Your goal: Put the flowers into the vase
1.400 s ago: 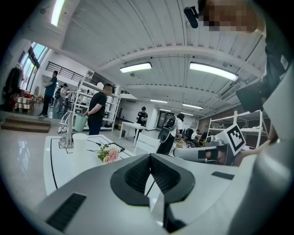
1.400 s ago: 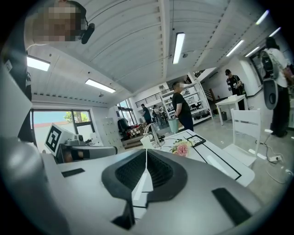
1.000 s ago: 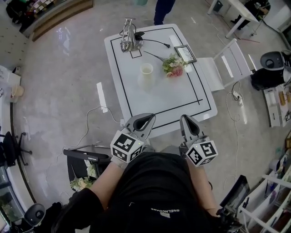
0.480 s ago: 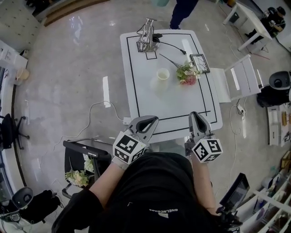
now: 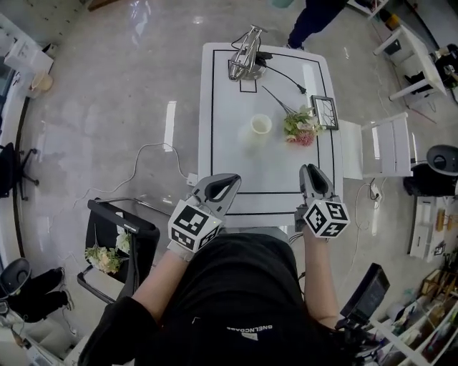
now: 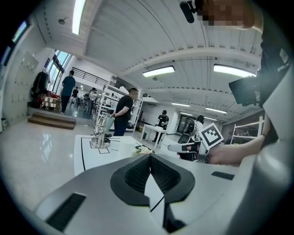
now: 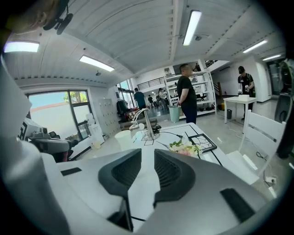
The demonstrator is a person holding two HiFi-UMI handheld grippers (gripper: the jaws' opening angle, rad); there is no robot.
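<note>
A white vase [image 5: 260, 125] stands upright in the middle of the white table [image 5: 236, 157]. A bunch of pink and white flowers [image 5: 300, 127] lies on the table to its right, stems pointing away from me. My left gripper [image 5: 229, 179] is shut and empty at the table's near edge. My right gripper [image 5: 308, 171] hovers over the near right edge; its jaws have just been opening a little, with nothing between them. The right gripper view shows the vase [image 7: 124, 137] and flowers [image 7: 186, 148] beyond its parted jaws [image 7: 147, 159]. In the left gripper view the jaws [image 6: 150, 159] meet.
A metal stand [image 5: 245, 53] with a black cable sits at the table's far end, a framed picture [image 5: 325, 112] beside the flowers. A white chair [image 5: 379, 146] stands at the right. A black cart [image 5: 118, 243] with more flowers is at my left. A person [image 5: 315, 18] stands beyond the table.
Both grippers have moved forward to the table's near edge, the right one further. The table now lies straight ahead of me. Vase and flowers have not moved.
</note>
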